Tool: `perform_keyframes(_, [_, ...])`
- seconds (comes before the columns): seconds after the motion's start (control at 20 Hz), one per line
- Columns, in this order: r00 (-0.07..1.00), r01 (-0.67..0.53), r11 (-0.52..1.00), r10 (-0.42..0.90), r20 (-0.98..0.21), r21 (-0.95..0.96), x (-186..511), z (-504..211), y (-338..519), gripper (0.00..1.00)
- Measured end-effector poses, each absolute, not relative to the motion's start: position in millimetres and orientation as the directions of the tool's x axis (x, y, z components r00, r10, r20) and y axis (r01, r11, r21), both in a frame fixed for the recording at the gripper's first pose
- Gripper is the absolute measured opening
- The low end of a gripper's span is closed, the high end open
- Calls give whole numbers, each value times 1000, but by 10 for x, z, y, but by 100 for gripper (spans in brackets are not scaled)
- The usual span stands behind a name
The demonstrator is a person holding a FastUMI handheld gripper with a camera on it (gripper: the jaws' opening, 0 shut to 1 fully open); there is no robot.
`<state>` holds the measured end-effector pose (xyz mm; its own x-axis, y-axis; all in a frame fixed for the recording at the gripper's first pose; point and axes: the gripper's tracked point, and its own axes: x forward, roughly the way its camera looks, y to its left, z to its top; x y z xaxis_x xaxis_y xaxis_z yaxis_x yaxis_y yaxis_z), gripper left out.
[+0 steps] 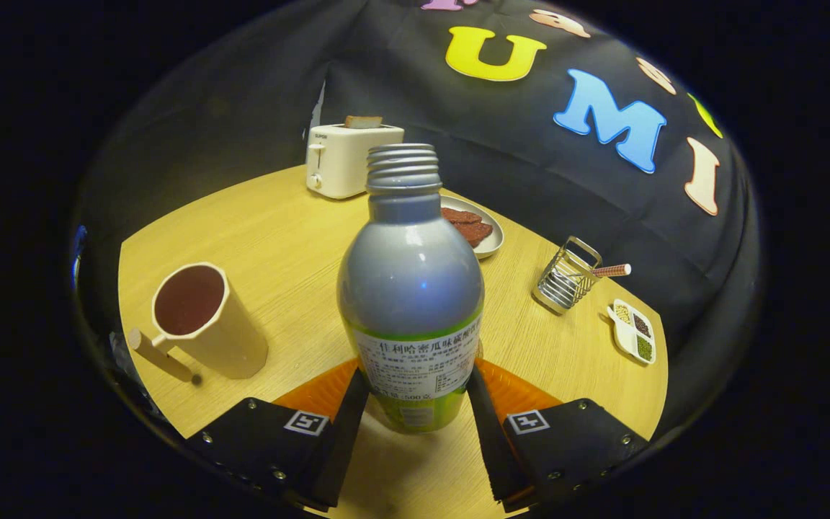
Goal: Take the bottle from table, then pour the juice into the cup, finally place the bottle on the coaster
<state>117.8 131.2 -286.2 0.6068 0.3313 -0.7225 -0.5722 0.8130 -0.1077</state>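
Note:
A grey-silver bottle (411,288) with a green base, a white label and an open threaded neck stands upright between my fingers. My gripper (416,382) is shut on its lower body, one finger (349,418) on the left side and the other on the right. An orange coaster (314,393) lies under and behind the bottle and shows on both sides of it. I cannot tell whether the bottle's base touches the coaster. A cream cup (206,321) with a handle stands to the left of the fingers, with dark juice inside.
Beyond the bottle on the wooden table (278,223) are a white toaster (346,158) holding toast and a plate (491,241) of brown slices. To the right stand a wire rack (566,277) and a small divided dish (632,331) near the table's edge.

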Motion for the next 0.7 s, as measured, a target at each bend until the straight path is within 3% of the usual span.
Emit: perform_keyframes(0.7, [691,-473,881,366,-623,-7,1847,-2938,1409,77])
